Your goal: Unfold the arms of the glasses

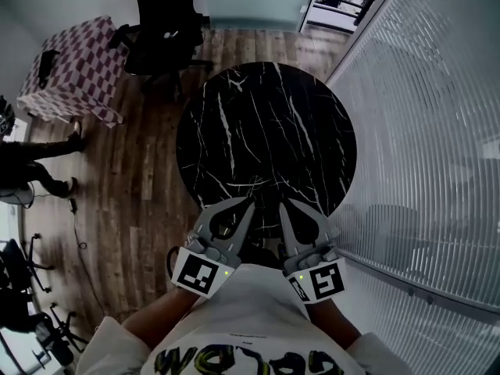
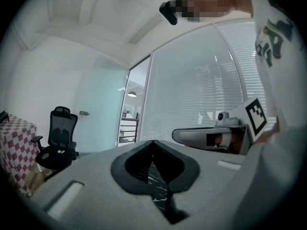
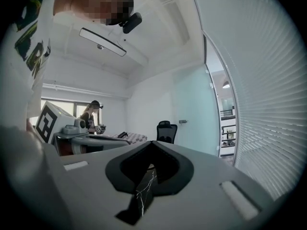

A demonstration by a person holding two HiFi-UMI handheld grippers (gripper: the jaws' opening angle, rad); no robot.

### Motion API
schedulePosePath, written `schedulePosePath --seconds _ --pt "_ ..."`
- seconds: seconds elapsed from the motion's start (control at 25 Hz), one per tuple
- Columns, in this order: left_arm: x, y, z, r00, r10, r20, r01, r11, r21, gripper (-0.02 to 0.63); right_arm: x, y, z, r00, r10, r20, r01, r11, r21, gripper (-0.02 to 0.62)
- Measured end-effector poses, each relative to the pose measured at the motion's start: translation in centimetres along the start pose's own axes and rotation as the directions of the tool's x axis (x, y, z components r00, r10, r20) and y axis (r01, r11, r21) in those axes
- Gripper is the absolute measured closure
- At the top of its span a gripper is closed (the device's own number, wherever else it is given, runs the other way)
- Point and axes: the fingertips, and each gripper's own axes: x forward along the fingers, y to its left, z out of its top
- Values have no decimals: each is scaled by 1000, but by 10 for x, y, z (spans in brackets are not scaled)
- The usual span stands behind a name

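No glasses show in any view. My left gripper (image 1: 250,202) and right gripper (image 1: 283,204) hang side by side over the near edge of a round black marble table (image 1: 266,123), both pointing away from me. Each has its jaws meeting at the tip with nothing between them. In the left gripper view the left gripper (image 2: 153,143) is shut, with marble showing through the gap behind the tips, and the right gripper (image 2: 201,137) lies alongside. The right gripper view shows the same shut jaws on the right gripper (image 3: 152,143).
A black office chair (image 1: 160,30) stands beyond the table, with a checkered-cloth table (image 1: 74,69) at the far left. A glass wall with blinds (image 1: 422,131) runs along the right. A person (image 1: 23,162) stands at the left edge on the wooden floor.
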Motion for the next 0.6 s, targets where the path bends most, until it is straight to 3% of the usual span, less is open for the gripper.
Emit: schedulePosePath --seconds 0.6 --pt "28 23 -96 979 -16 -203 25 999 43 606 37 -25 -97 982 73 -174 -76 997 -11 562"
